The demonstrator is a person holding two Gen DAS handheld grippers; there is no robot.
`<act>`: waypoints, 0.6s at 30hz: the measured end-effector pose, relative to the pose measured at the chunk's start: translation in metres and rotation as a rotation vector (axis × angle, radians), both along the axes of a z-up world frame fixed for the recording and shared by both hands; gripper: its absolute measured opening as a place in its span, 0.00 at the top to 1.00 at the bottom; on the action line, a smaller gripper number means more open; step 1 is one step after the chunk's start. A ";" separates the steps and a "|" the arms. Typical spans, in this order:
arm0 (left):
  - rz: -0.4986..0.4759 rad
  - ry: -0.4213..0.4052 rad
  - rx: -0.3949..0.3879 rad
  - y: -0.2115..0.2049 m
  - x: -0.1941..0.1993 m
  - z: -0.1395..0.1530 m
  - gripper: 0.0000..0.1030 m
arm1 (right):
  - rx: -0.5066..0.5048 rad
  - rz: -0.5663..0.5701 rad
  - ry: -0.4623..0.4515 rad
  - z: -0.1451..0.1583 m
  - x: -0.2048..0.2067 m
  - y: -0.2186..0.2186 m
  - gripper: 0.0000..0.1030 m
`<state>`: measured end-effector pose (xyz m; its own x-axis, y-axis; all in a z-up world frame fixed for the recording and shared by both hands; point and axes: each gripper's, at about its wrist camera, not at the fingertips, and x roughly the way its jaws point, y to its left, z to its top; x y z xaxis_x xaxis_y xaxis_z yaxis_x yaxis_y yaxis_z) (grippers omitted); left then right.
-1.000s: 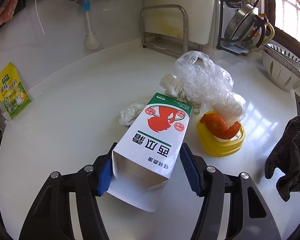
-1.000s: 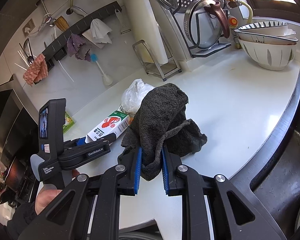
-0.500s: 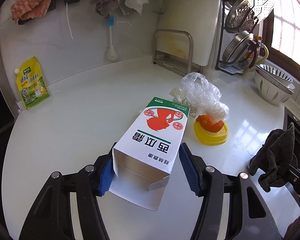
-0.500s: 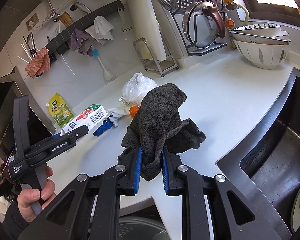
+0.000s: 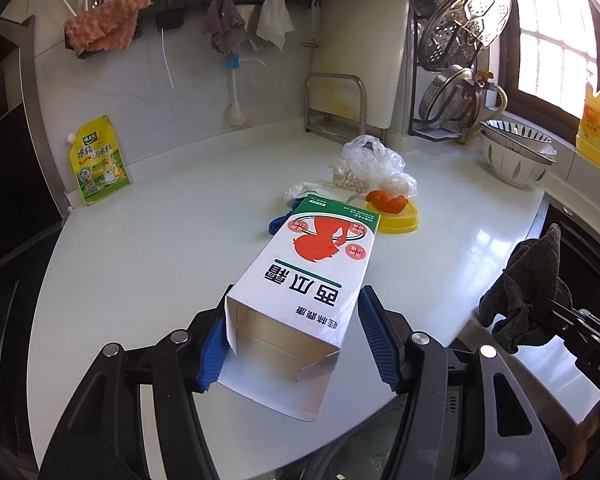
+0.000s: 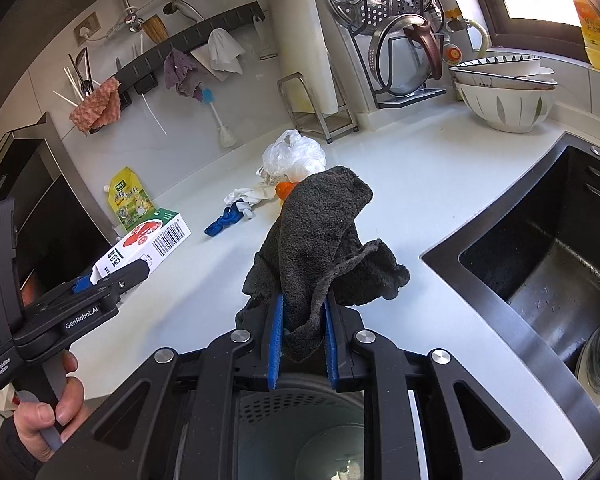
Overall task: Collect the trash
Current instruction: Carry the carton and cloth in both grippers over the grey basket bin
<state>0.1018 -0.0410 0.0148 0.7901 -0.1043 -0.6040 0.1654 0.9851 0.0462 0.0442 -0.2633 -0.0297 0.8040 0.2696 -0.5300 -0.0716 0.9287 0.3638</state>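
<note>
Left wrist view shows the left gripper (image 5: 296, 344) clamping the open white carton (image 5: 300, 280) above the table (image 5: 140, 260); the right gripper (image 6: 302, 348) pinches a dark cloth (image 6: 320, 232).

- Left gripper (image 5: 294, 346): right pad's contact with carton (image 5: 304, 276) hidden behind carton's side; grip unconfirmed there.
- Yellow lid (image 5: 396, 222): partly covered by orange peel (image 5: 388, 202); far rim behind plastic bag (image 5: 374, 162).
- Blue scrap (image 5: 277, 225): mostly hidden behind carton in left view.
- Bin (image 6: 300, 428): rim cut off by right gripper (image 6: 302, 344) frame; contents unclear.
- Black cloth (image 6: 324, 240): lower end hidden between pads.
- Detergent bottle (image 6: 598, 40): cut off at edge.
</note>
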 end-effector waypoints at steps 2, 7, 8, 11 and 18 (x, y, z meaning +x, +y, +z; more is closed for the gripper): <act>-0.012 0.006 -0.007 -0.001 -0.015 -0.001 0.43 | 0.000 -0.001 0.003 0.000 -0.013 0.002 0.83; -0.034 0.009 -0.007 -0.003 -0.053 -0.003 0.43 | -0.016 0.001 0.017 -0.001 -0.044 0.012 0.83; -0.041 0.016 -0.014 -0.003 -0.061 -0.004 0.43 | -0.019 0.003 0.020 -0.001 -0.051 0.014 0.83; -0.061 0.021 -0.016 -0.005 -0.084 -0.008 0.43 | -0.044 0.010 0.020 0.000 -0.071 0.021 0.83; -0.061 0.033 -0.038 -0.004 -0.121 -0.019 0.43 | -0.091 -0.008 0.014 -0.006 -0.110 0.031 0.83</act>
